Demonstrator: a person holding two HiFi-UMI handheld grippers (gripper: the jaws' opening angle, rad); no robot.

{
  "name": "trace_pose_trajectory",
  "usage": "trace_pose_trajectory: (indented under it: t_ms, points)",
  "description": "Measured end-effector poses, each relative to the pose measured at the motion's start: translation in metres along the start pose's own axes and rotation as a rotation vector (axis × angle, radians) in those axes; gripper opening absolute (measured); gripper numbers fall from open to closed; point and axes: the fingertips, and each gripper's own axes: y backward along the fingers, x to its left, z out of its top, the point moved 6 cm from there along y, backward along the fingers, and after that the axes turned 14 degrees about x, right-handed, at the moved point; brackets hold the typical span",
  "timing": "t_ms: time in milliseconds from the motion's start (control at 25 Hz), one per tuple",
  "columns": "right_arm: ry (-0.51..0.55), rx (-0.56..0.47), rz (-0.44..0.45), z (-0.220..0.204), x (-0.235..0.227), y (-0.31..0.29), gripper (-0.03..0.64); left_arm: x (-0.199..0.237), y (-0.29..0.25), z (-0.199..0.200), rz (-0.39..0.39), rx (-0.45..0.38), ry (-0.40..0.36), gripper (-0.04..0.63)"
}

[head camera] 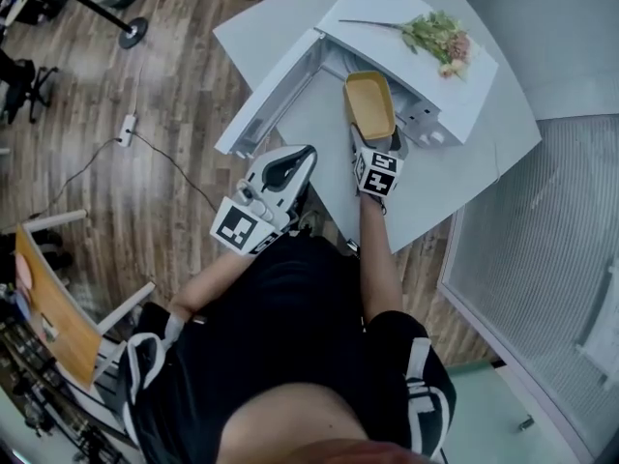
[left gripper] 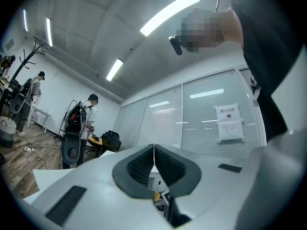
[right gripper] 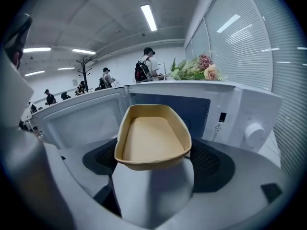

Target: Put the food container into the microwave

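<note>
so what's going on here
A person works with a gripper in each hand. The right gripper is shut on an empty tan container, holding it at the mouth of the microwave, whose door is swung open. The container isn't set down inside yet. The left gripper is shut, empty and held back near the person's body.

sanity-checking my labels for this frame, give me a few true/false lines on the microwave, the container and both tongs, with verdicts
1. The microwave has its door open. True.
2. The left tongs grip the food container. False: they are shut on nothing; the right tongs hold it.
3. Flowers lie on top of the microwave. True.
4. The food container is full. False: it is empty inside.
</note>
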Motion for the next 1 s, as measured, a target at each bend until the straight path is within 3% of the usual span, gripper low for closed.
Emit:
trace_pose_trajectory:
  t_ms: [120, 400, 1000]
  points:
    - [-0.008, 0.017, -0.038, 0.015, -0.01, -0.038, 0.469, 0.018, -0.016, -0.001, -0.007, 0.02, 0.041, 0.025]
    - [-0.02, 0.018, -0.101, 0.047, -0.034, -0.107, 0.471, 0.051, -0.044, -0.003, -0.017, 0.036, 0.053, 0.025]
    - [-0.057, 0.021, -0.159, 0.07, -0.057, -0.17, 0.471, 0.081, -0.063, -0.012, -0.027, 0.071, 0.075, 0.025]
